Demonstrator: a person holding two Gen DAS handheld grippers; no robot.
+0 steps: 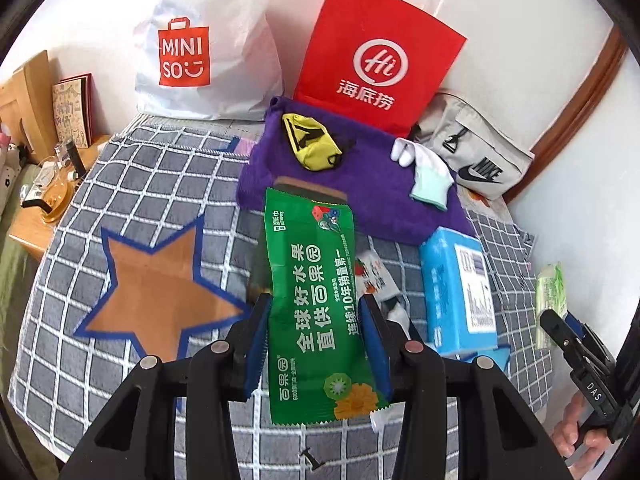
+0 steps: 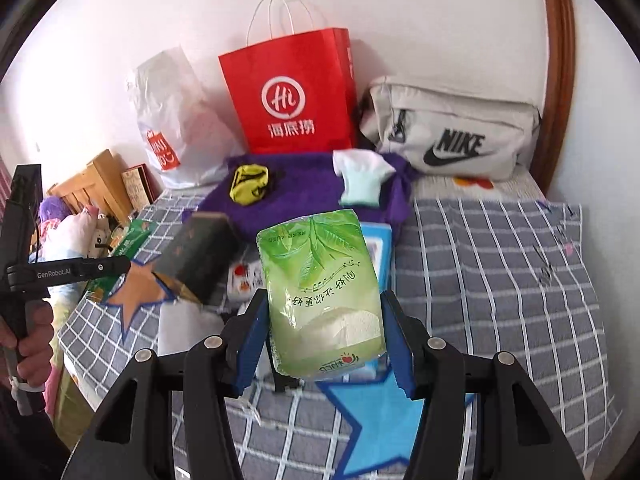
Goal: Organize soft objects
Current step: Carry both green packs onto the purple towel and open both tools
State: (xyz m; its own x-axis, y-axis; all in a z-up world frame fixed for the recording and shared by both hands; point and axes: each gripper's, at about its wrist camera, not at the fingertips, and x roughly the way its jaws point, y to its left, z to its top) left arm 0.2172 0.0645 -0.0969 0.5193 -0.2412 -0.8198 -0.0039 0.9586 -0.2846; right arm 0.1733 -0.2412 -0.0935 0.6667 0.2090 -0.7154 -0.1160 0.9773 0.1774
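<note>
The left gripper [image 1: 316,320] is clenched on a green wipes packet [image 1: 320,304], its long axis running out along the fingers toward the purple towel [image 1: 360,188] at the bed's far edge; the right gripper [image 2: 324,328] grasps a pale green tissue pack [image 2: 324,292] above the bed. The red paper bag [image 2: 296,92] stands beyond the towel against the wall, roughly straight ahead of both hands; I judge neither clearly nearer.
</note>
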